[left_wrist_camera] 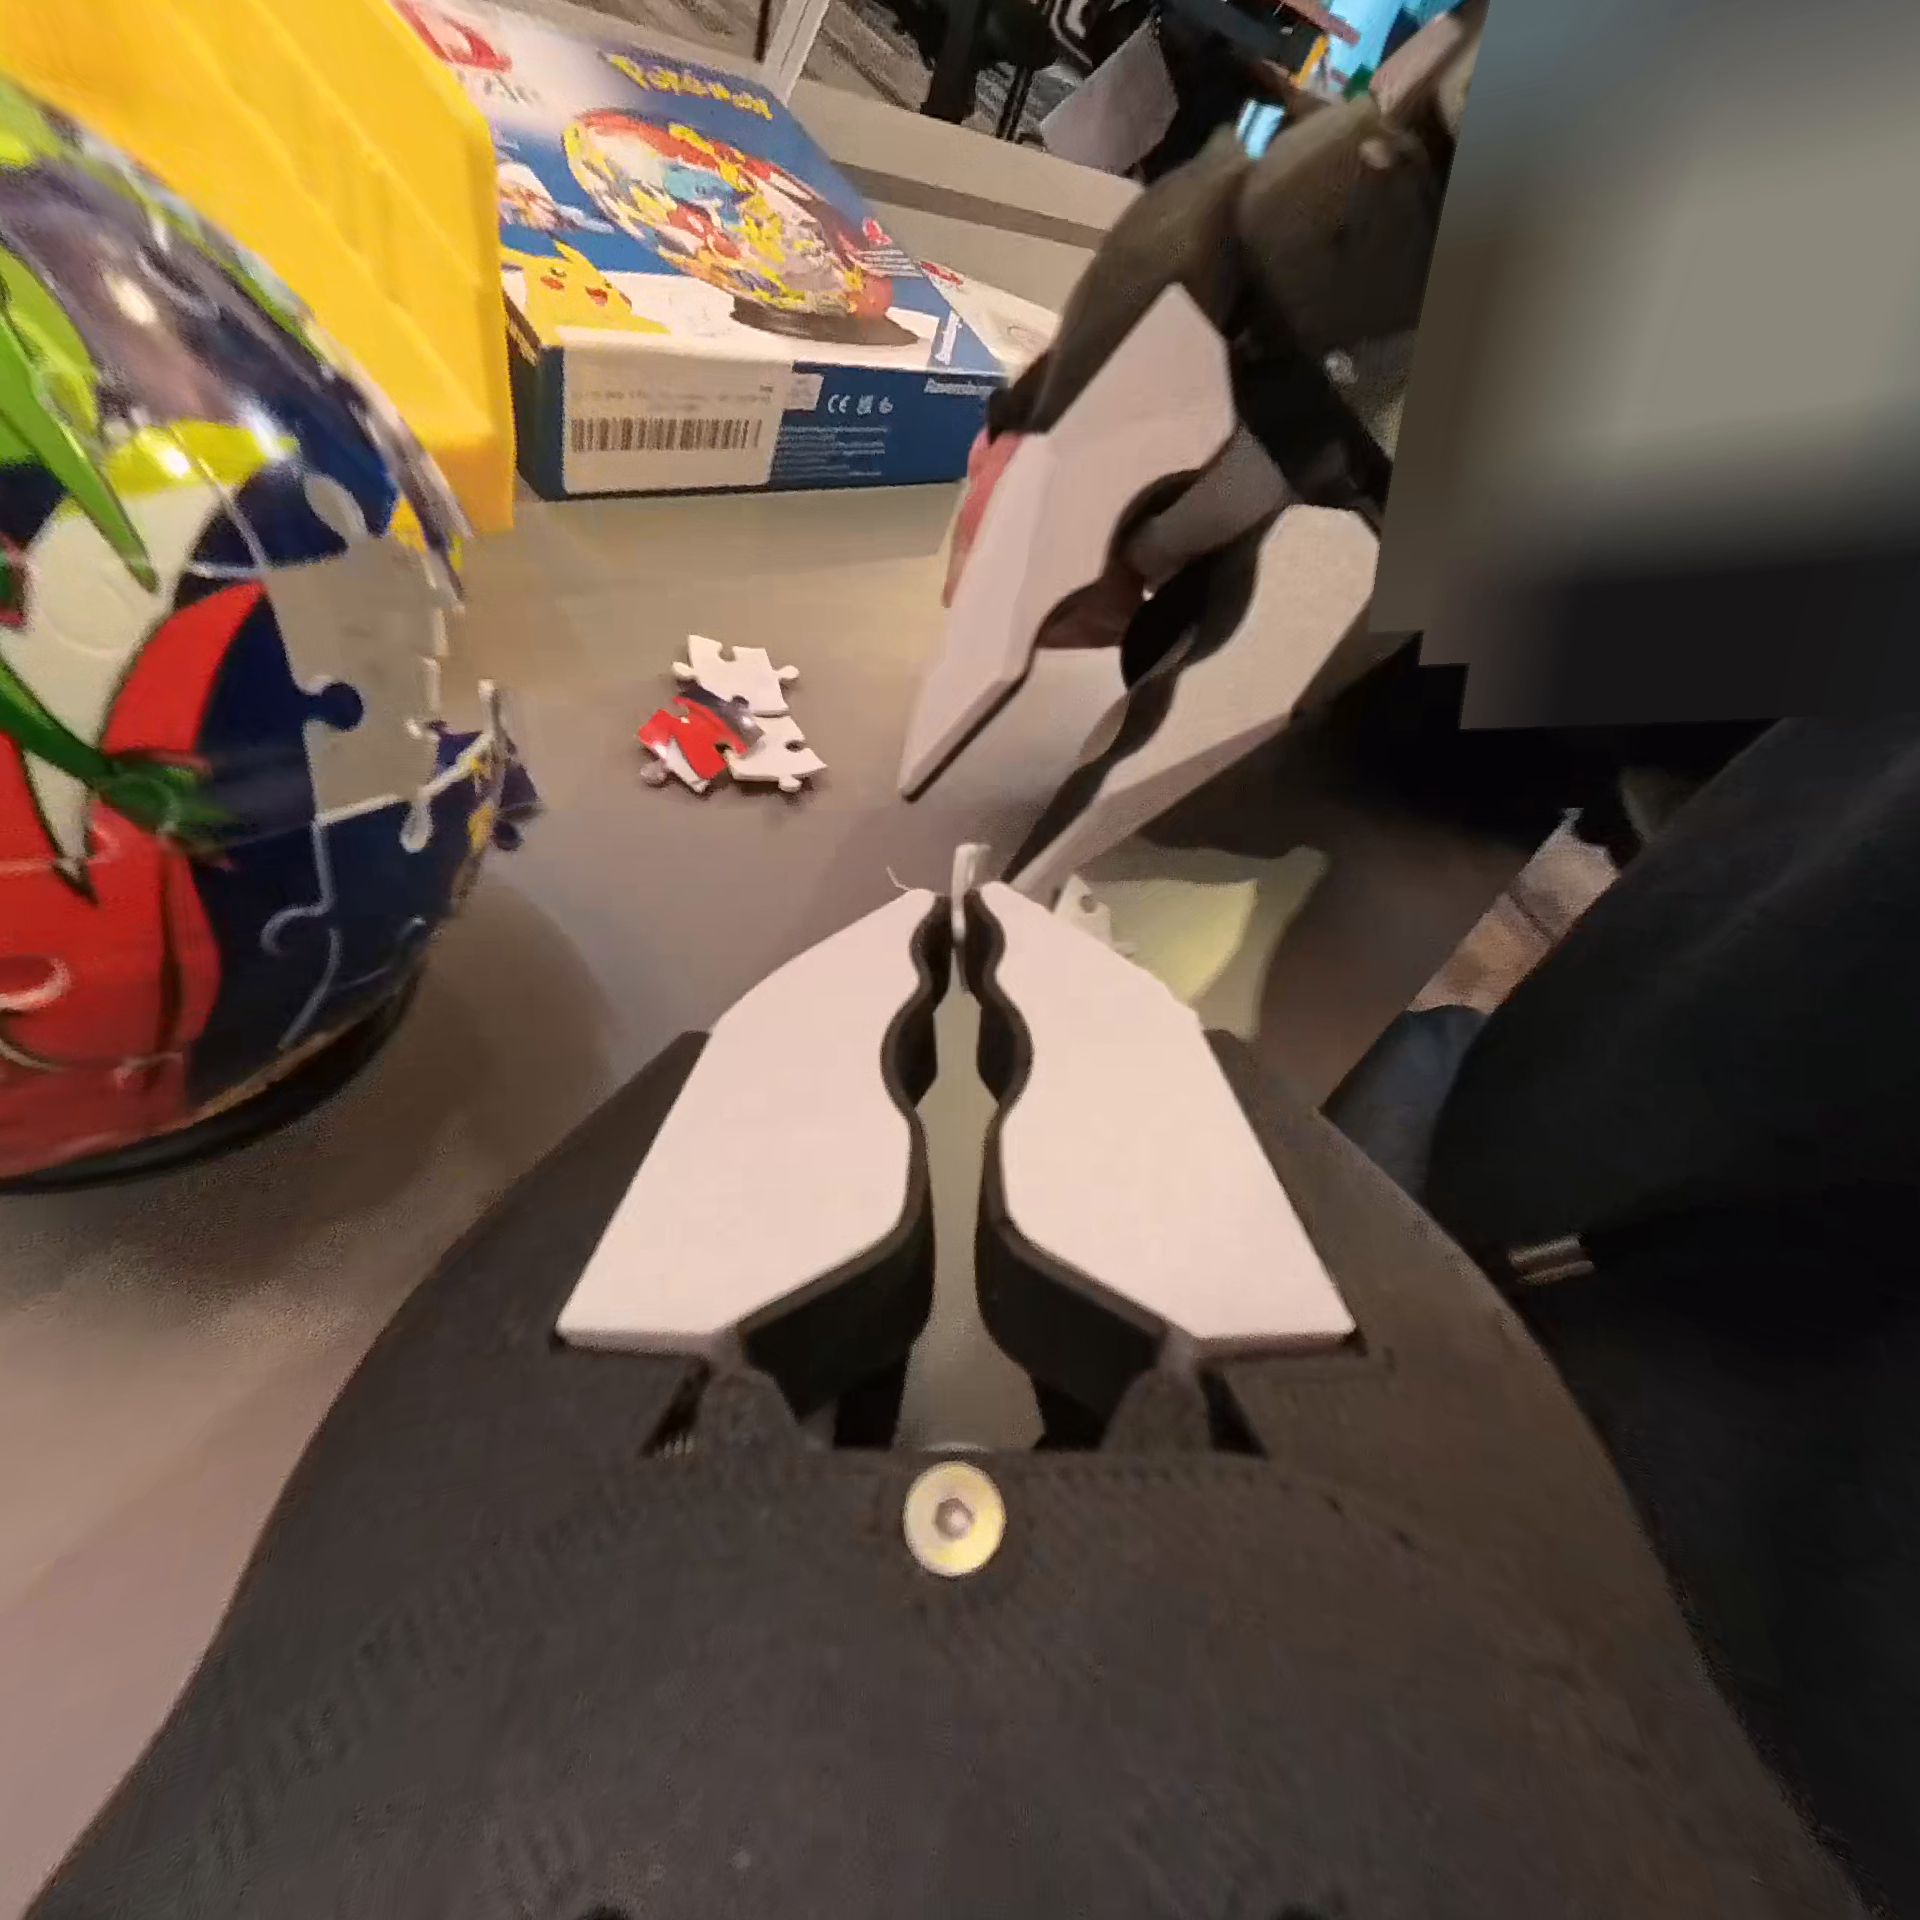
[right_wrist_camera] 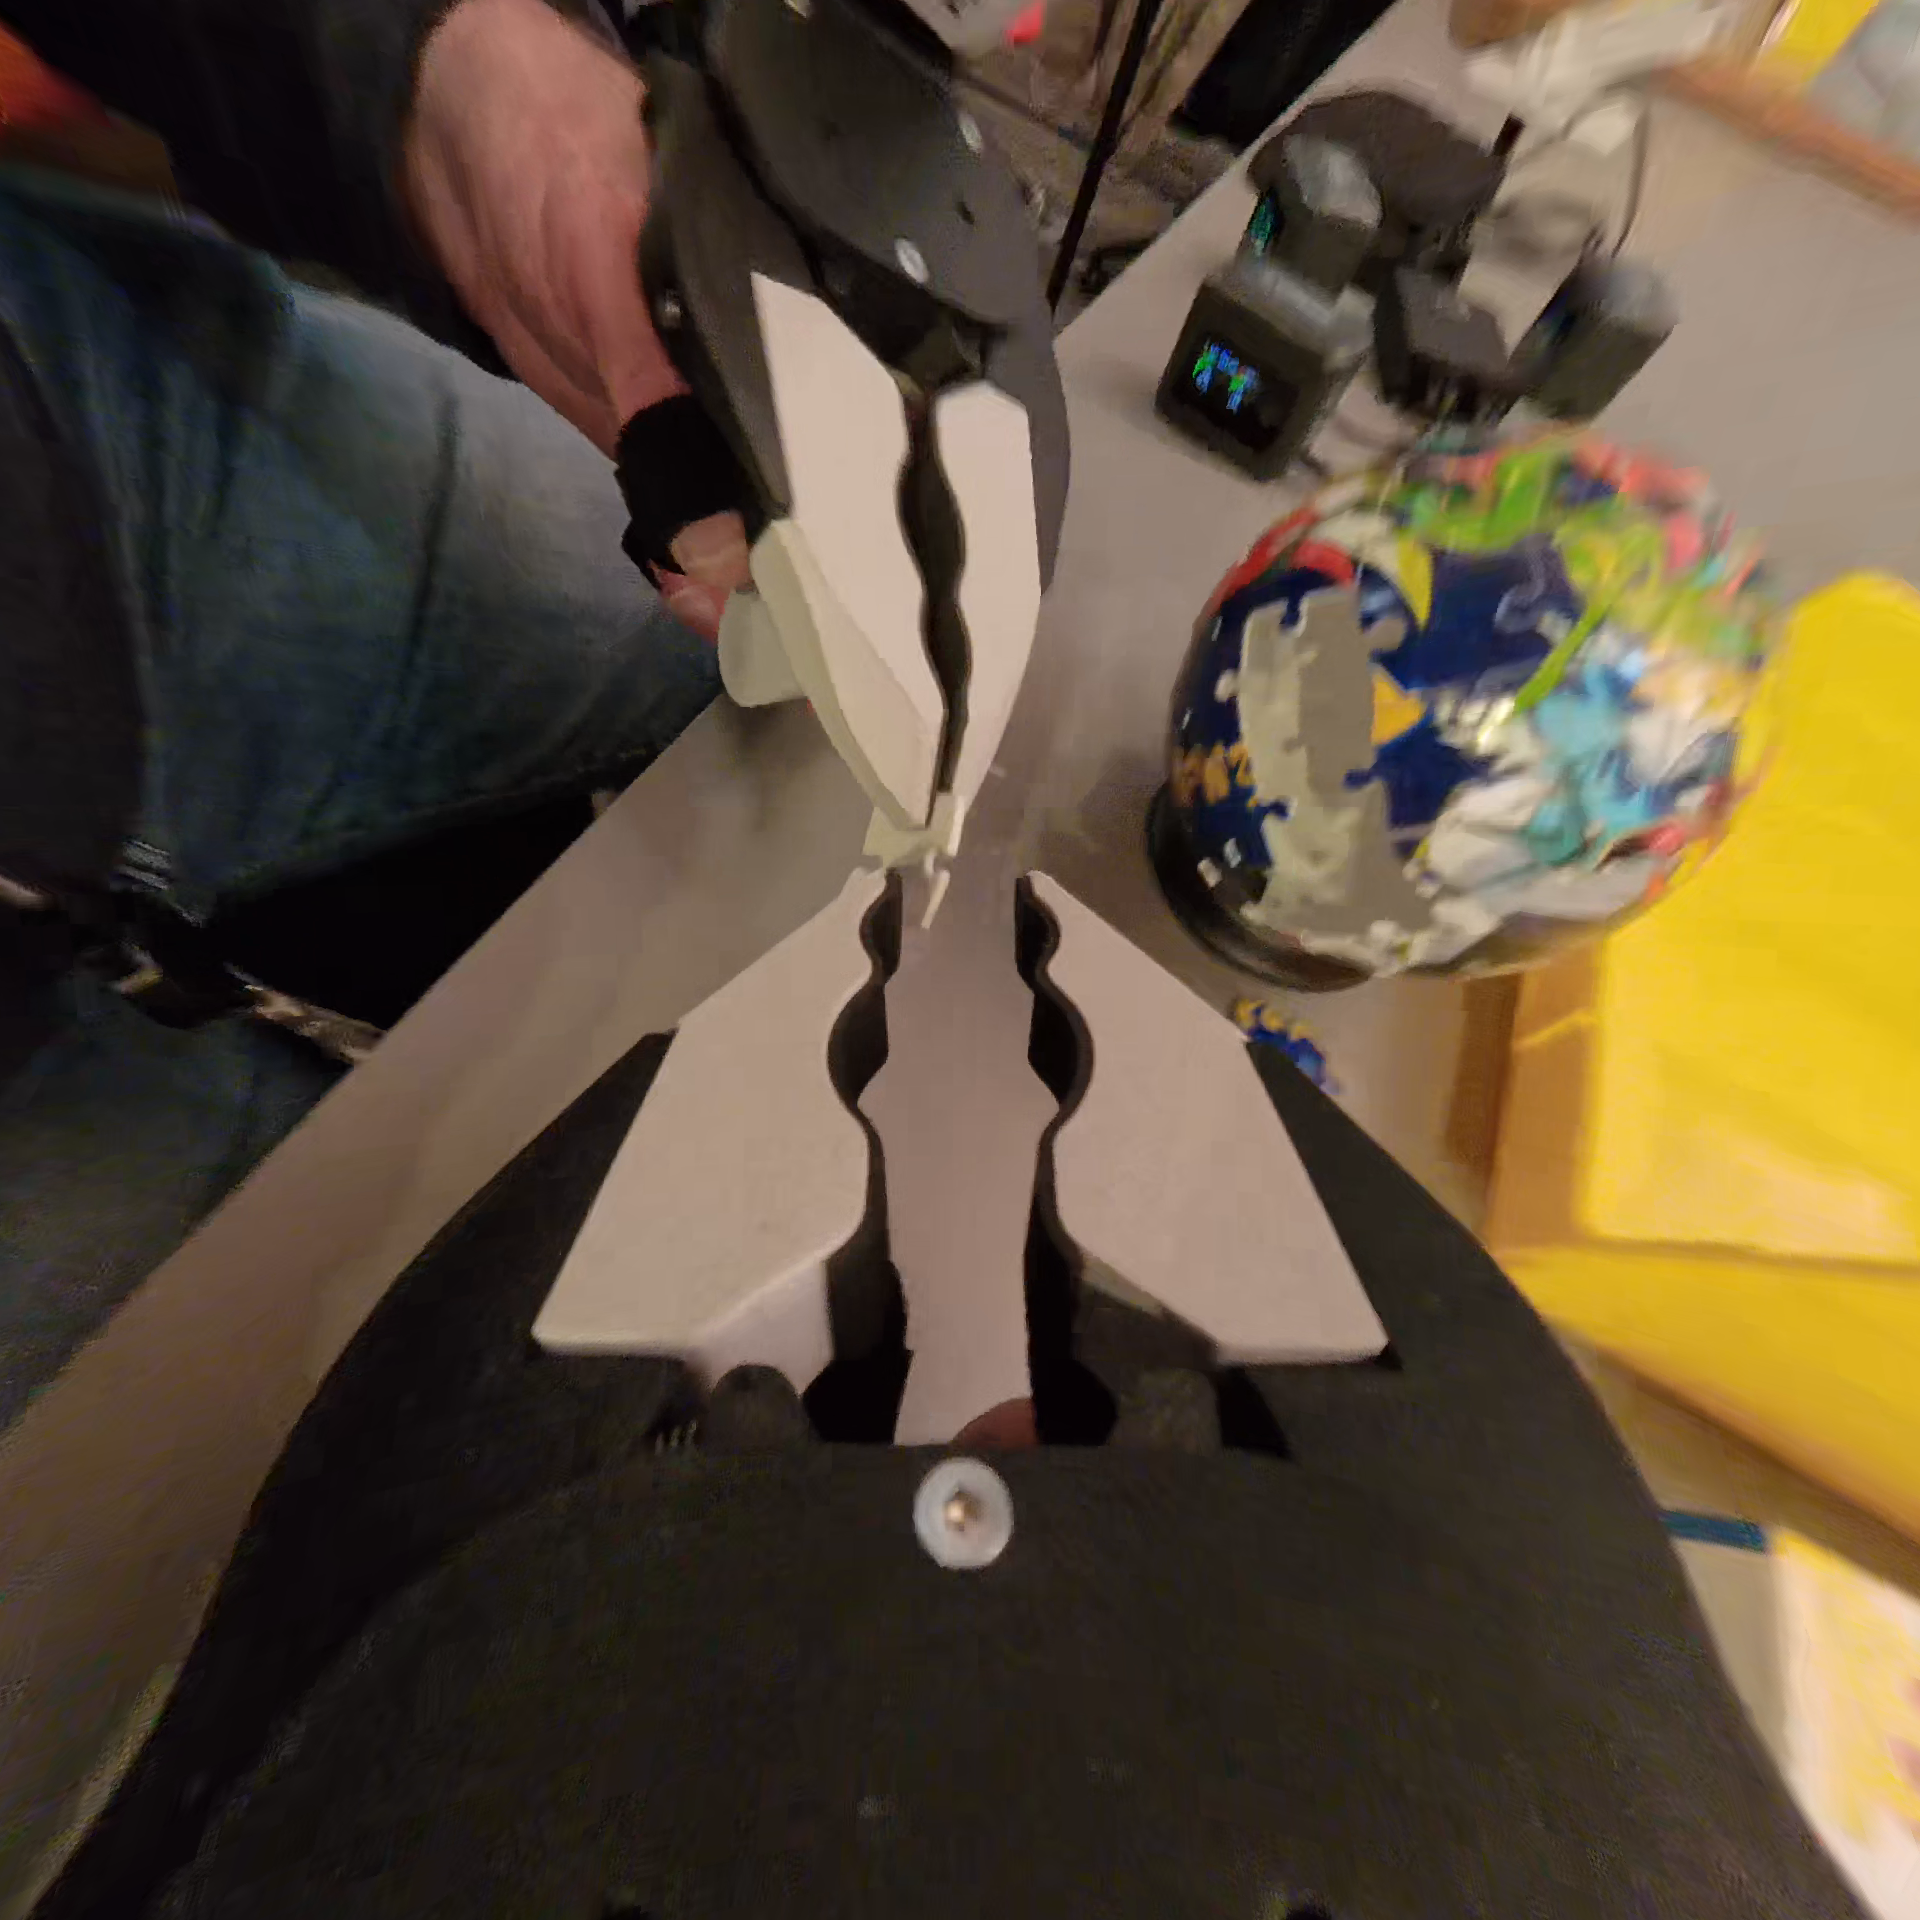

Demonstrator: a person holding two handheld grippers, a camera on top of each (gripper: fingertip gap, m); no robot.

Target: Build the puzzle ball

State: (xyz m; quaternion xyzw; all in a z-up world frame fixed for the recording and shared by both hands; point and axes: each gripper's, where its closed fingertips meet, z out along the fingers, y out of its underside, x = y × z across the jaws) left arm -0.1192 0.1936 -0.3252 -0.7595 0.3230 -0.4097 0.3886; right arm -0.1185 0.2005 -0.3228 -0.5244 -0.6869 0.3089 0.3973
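Grey tabletop [left_wrist_camera: 644, 582]: puzzle ball [left_wrist_camera: 187, 727], loose pieces [left_wrist_camera: 732, 727], yellow bin [left_wrist_camera: 343, 208].

Bare table [left_wrist_camera: 623, 582] ahead-left of left gripper [left_wrist_camera: 961, 914]; blocked farther left by puzzle ball [left_wrist_camera: 156, 727], ahead by loose pieces [left_wrist_camera: 732, 727], box [left_wrist_camera: 727, 312].

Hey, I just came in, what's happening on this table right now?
A person is building a puzzle ball using two handheld grippers. The left gripper is shut on a thin white puzzle piece, held edge-on above the table. The right gripper is open, its tips right by that piece. The ball stands mostly assembled, with a gap still showing. A few loose pieces lie near the puzzle box.
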